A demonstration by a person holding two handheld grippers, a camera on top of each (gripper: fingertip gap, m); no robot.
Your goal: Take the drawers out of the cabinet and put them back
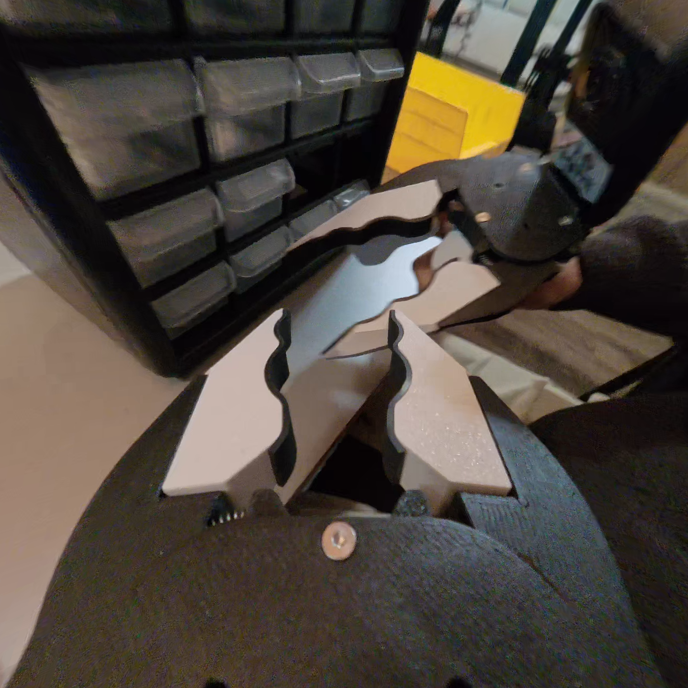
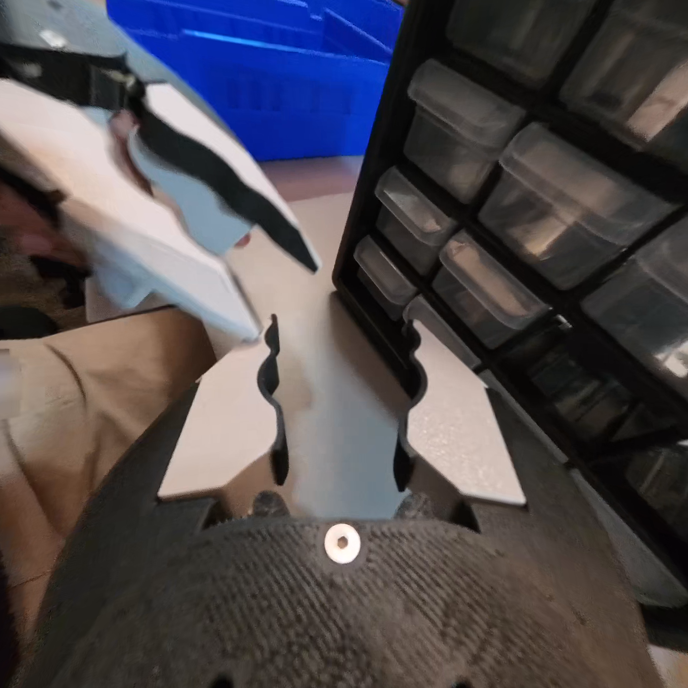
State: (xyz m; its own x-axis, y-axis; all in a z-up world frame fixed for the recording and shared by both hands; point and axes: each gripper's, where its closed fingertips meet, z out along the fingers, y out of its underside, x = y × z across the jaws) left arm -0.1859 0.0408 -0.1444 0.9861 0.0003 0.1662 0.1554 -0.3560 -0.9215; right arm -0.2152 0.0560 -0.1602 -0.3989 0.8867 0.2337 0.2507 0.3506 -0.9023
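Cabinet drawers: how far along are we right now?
Done: hard to tell. Most clear drawers sit in the cabinet; one dark slot looks empty, and no removed drawer shows. In hand: nothing; the left gripper and right gripper are both open at the cabinet's front. Left: gripping a drawer, pulling it out, returning it.

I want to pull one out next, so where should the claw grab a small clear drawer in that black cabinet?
Grip the protruding lip at the top front of a small clear drawer, coming straight at the black cabinet from its front. The lip juts out past the frame, likely the only graspable part.
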